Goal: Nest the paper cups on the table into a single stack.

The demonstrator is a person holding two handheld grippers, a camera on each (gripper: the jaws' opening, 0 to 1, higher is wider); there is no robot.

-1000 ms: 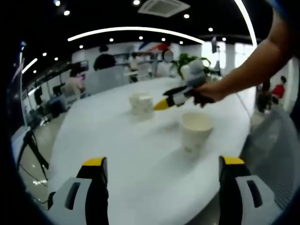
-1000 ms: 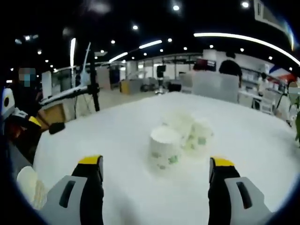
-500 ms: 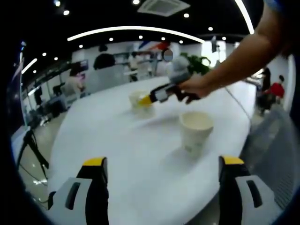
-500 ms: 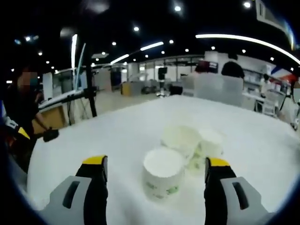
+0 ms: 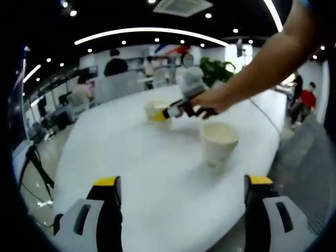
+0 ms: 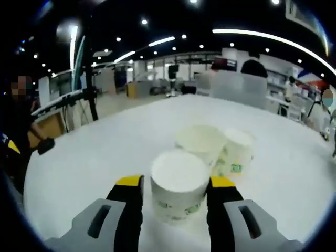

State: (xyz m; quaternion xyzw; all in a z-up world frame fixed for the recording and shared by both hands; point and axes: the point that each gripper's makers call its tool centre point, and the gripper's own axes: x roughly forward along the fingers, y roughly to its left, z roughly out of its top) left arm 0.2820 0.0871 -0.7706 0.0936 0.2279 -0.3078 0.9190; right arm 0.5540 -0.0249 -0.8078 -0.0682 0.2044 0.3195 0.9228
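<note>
Right gripper view: the right tool (image 6: 176,182) rises from the lower centre of the frame. Its two yellow-tipped jaws stand narrowed against both sides of an upside-down paper cup (image 6: 179,185), which stands on the white desk (image 6: 94,157) at lower centre. The jaws appear to touch the cup wall, so the tool reads as clamped on this cup. Just behind it, at centre frame, two more paper cups are grouped: one with its mouth facing the camera (image 6: 200,143) and one to its right with a green print (image 6: 238,152). These two touch each other and lie close behind the gripped cup.

Left gripper view: the left tool (image 5: 180,185) occupies the bottom of the frame, jaws spread wide, released, with bare desk (image 5: 131,152) between them. An upright paper cup (image 5: 219,145) stands right of centre, well ahead of the jaws. In the upper centre, the right tool (image 5: 160,115), held in a person's hand (image 5: 210,101), meets the cup group (image 5: 155,111) at the far side of the desk. The person's forearm (image 5: 268,58) extends from the upper right.
</note>
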